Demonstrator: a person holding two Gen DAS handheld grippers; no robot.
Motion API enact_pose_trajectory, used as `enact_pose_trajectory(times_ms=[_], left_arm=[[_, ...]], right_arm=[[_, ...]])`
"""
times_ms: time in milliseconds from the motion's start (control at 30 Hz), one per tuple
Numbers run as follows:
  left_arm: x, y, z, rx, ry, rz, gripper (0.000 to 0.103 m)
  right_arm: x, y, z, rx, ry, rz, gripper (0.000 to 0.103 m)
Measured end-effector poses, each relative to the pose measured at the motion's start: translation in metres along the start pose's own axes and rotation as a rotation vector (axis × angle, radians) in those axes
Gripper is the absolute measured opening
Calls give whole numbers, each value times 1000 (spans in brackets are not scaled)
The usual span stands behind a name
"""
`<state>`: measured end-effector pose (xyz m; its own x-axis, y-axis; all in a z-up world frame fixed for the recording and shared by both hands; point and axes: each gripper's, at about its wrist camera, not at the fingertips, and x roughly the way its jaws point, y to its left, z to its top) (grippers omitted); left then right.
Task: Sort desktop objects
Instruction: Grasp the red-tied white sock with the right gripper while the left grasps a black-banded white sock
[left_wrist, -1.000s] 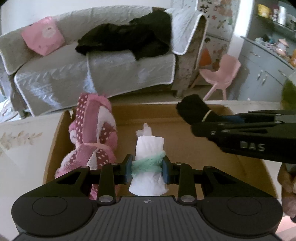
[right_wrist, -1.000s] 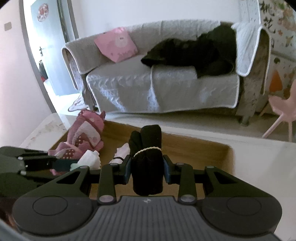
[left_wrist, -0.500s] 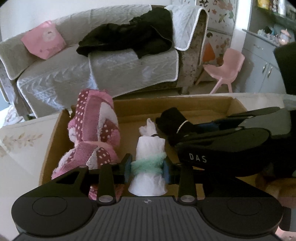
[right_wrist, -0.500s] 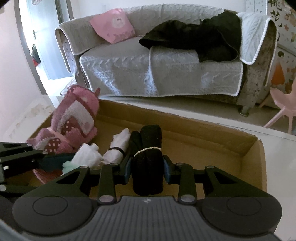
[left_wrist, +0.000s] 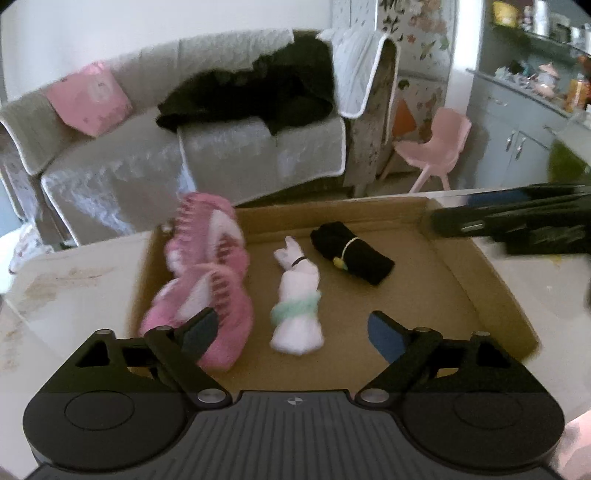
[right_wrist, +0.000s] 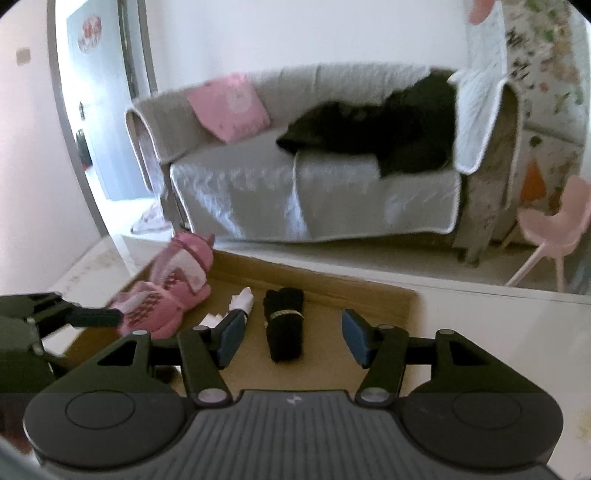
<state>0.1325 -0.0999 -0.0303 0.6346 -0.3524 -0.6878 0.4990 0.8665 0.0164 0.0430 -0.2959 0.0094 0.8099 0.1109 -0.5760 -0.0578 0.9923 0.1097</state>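
Left gripper (left_wrist: 291, 332) jaws have just been opening and stand wide apart, clear of the white roll (left_wrist: 297, 314) lying between them on the box floor; right gripper (right_wrist: 293, 338) jaws have also just been opening, about half apart, off the black roll (right_wrist: 284, 325). Cardboard box (left_wrist: 491, 291) is shallow, with bare floor on its right half. Inside: one white roll, one black roll, two pink slippers (left_wrist: 207, 288) along the left wall.
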Motion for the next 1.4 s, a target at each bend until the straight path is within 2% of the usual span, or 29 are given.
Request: enact_pose_trajectory(times_ms=[67, 233, 367, 433, 633, 867, 1033, 1300, 1400], left_arm=[[-27, 8, -12, -24, -22, -8, 103], [-77, 28, -44, -110, -47, -41, 103], [-90, 34, -72, -177, -14, -88, 103], [-89, 32, -86, -195, 13, -83, 103], [-74, 23, -110, -186, 71, -76, 103], [-53, 27, -127, -200, 128, -94, 103], [-47, 24, -126, -212, 131, -104, 103], [-39, 13, -125, -177, 139, -45, 103], [-38, 15, -123, -192, 142, -26, 103]], right_arm=[[-33, -10, -12, 17, -26, 4, 59], [-92, -16, -68, 35, -42, -11, 65], [-101, -14, -107, 28, -19, -47, 65], [-102, -11, -122, 18, -5, -81, 65], [-96, -9, -154, 52, 29, -77, 65], [-78, -9, -157, 49, 26, -80, 63], [-77, -13, -161, 33, 26, -78, 61], [-74, -8, -176, 11, 53, -67, 53], [-74, -8, -176, 15, 53, -62, 52]])
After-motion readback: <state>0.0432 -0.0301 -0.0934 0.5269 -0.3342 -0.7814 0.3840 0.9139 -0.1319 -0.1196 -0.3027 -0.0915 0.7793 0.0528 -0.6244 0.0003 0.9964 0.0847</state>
